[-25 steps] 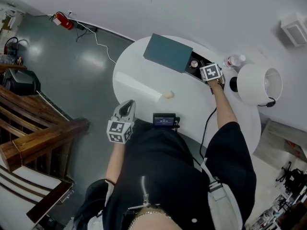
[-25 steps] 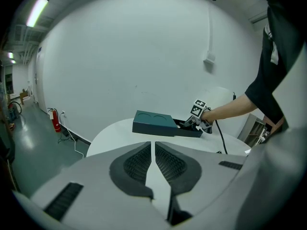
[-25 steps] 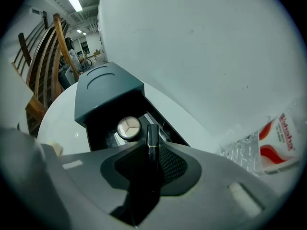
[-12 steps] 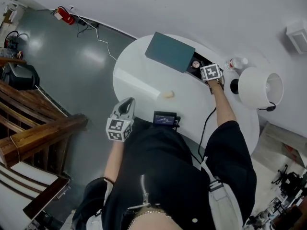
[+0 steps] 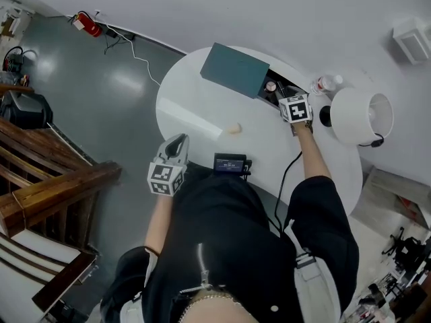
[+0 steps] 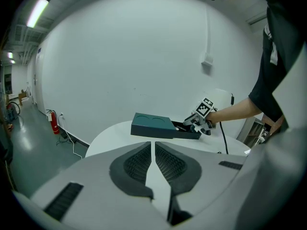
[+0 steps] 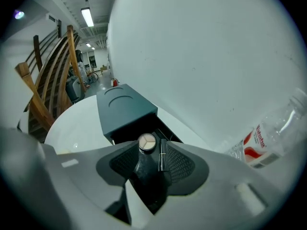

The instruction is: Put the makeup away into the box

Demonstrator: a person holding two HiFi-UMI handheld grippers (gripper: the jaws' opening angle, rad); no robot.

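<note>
The table [image 5: 192, 110] is smooth white with a soft sheen. The box [image 5: 236, 71] is matt dark teal, card or plastic, I cannot tell which. The grey floor [image 5: 101, 99] is polished and mirrors the lights. The stair rail [image 5: 60, 180] is varnished brown wood. The bottle [image 7: 268, 135] is clear plastic with a printed label. The left gripper [image 6: 153, 146] has a matt grey plastic shell and black ribbed pads [image 6: 136, 164] — rubbery-looking. The shirt [image 5: 229, 247] is black cloth.

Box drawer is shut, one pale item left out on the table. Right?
No. The drawer of the box stands open, not shut: the right gripper view shows a round compact and a dark stick lying in it. One pale item is out on the table, as you say.
</note>
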